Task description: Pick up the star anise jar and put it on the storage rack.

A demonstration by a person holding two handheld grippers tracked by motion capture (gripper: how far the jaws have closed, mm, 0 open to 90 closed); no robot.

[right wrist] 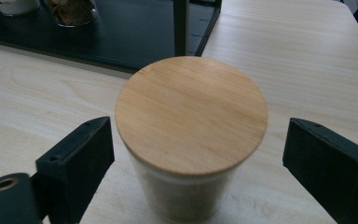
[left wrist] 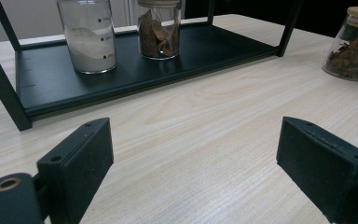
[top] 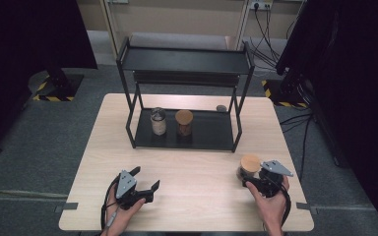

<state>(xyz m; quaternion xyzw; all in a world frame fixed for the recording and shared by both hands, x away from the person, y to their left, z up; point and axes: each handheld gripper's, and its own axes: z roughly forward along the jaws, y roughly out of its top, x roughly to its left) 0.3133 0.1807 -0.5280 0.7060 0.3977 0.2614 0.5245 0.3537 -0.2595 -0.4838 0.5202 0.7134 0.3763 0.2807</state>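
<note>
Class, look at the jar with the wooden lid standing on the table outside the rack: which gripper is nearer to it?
Right. The right gripper has the jar between its open jaws, untouched; the left gripper sits far across the table.

The high view looks forward and down over the whole table [top: 197,162]. Both gripper views sit low at its near edge, facing the far rack [left wrist: 135,74], the right one close above a jar [right wrist: 191,116].

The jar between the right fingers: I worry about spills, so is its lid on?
On: the wooden lid sits flat atop the upright jar.
</note>
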